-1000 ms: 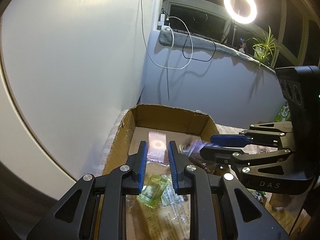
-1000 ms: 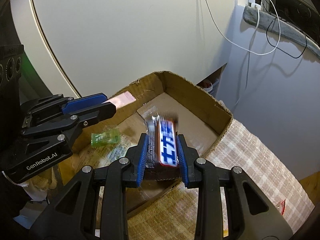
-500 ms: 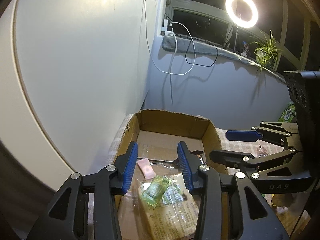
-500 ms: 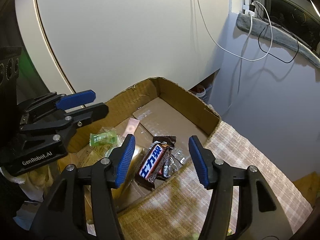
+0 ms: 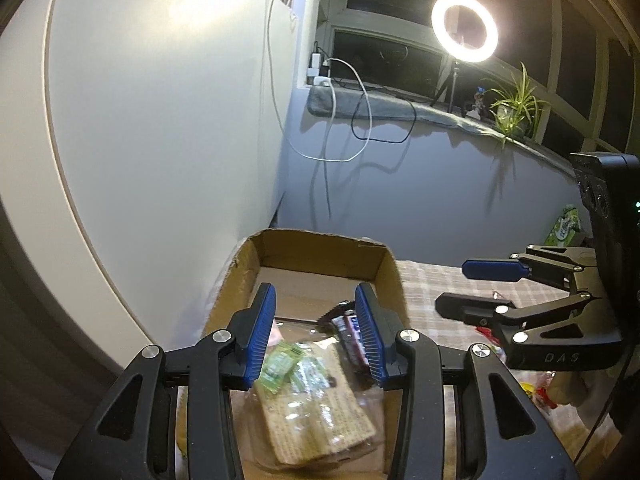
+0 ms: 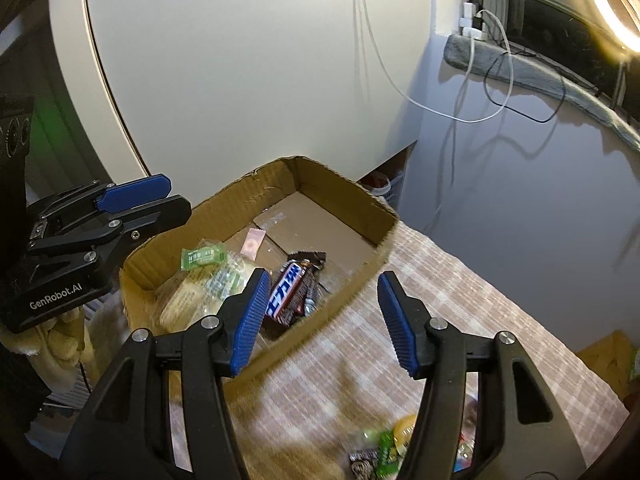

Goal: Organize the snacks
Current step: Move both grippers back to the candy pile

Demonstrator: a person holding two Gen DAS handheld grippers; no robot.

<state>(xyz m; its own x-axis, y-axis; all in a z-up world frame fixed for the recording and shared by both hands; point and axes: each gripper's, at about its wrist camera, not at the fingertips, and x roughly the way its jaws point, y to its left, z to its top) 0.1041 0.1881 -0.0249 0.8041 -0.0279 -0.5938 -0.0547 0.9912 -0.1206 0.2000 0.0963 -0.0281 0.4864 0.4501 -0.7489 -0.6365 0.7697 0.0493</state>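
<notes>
An open cardboard box (image 5: 394, 280) (image 6: 352, 204) sits on a checked cloth. Inside it lie a dark chocolate bar with blue and white lettering (image 6: 290, 292) (image 5: 349, 336), a green candy (image 6: 204, 256) (image 5: 280, 364), a small pink packet (image 6: 252, 242) and a large clear-wrapped biscuit pack (image 5: 320, 416) (image 6: 184, 304). My left gripper (image 5: 316, 300) (image 6: 180, 196) hovers open over the box's near end, nothing between its pads. My right gripper (image 6: 322, 280) (image 5: 452, 286) stands open above the box's right wall, holding nothing.
Loose snacks (image 6: 380, 448) lie on the checked cloth (image 6: 460, 300) near the right gripper's base. A green packet (image 5: 564, 226) sits at the far right. A white panel (image 5: 160, 140), hanging cables (image 5: 360, 120) and a ring light (image 5: 464, 28) stand behind the box.
The left gripper opened and the pink packet now lies in the box. The right gripper let go of the chocolate bar, which lies in the box. Both grippers drew back and upward.
</notes>
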